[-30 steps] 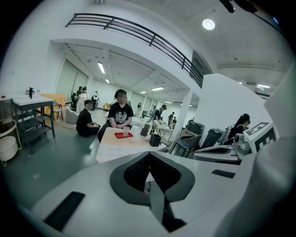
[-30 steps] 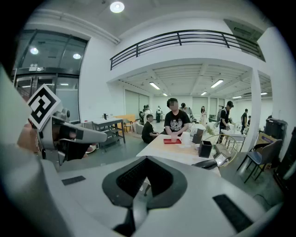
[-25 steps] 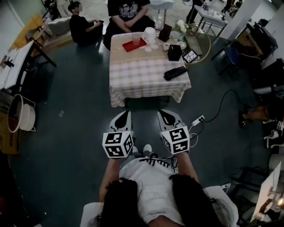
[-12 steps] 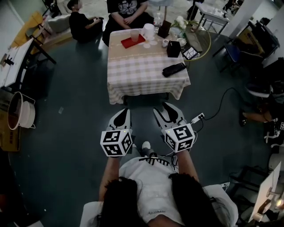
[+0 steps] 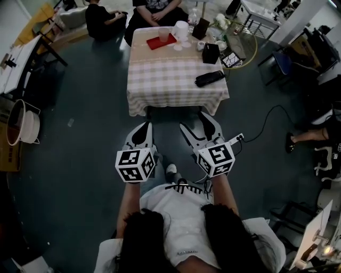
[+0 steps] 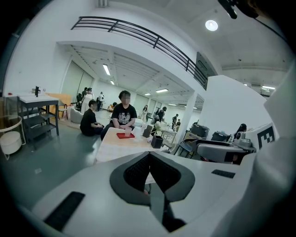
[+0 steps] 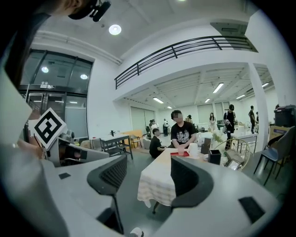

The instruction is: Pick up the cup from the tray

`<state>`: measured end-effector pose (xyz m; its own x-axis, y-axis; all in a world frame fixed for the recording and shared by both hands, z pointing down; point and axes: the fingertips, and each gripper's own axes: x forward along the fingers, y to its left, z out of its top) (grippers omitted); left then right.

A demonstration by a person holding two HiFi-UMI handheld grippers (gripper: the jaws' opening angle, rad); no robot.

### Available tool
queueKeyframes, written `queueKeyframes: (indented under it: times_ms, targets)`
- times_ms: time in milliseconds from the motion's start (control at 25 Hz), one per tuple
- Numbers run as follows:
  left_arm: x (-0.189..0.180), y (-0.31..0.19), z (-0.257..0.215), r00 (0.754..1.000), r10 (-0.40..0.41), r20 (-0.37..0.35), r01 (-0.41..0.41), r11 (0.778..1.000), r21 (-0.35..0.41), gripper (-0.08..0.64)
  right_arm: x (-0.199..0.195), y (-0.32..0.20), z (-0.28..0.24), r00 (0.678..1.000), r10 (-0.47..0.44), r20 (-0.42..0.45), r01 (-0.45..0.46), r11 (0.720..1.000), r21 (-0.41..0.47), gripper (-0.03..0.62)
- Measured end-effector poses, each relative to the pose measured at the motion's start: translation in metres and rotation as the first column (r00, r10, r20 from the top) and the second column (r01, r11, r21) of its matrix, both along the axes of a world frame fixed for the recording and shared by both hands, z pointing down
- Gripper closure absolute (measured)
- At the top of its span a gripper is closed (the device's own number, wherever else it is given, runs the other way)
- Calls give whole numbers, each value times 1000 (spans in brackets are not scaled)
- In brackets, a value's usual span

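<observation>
Legible print: the only marking that reads is the black-and-white square pattern on each marker cube (image 5: 135, 165). The print on the seated person's (image 5: 157, 6) shirt is too small to read.

Left gripper (image 5: 143, 128): jaws closed pad to pad, nothing held. Right gripper (image 5: 196, 123): jaws have just been opening and stand well apart. Nothing is between them; only the distant table (image 5: 176, 80) shows through the gap.

The cup (image 5: 163, 35) stands on the red tray (image 5: 159, 43) at the table's 12 o'clock edge, well apart from both grippers. A white jug (image 5: 181, 29) stands just beside the tray at 3 o'clock.

View differences: the head view alone shows the power strip (image 5: 238, 138) on the floor at 3 o'clock of the right gripper. The gripper views alone show the balcony railing (image 7: 185, 46) and ceiling lights.

On the tabletop nearer the grippers than the tray: a black box (image 5: 210, 53) at 2 o'clock and a black pouch (image 5: 209, 78) at 4 o'clock.
</observation>
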<state>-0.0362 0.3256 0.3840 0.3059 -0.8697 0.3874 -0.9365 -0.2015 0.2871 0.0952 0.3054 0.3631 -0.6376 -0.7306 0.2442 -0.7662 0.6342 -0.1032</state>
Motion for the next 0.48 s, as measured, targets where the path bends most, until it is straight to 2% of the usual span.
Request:
queueKeyframes:
  times_ms: [200,360,480]
  targets:
    - [-5,-15,3,1000,-12,-25,12,1000,1,552,-1,-13,-4,1000,2,1,-2,1000,23,304]
    - [-8,-40,7,1000,-8,-1,8,1000,3,552,-4,-35,-2,1000,-6,-23,7,1000,23,301]
    - [-12,-61,4,1000,-7,-18,7,1000,12,552,-10,-52,-4,999,-16,-32,17,999,31,290]
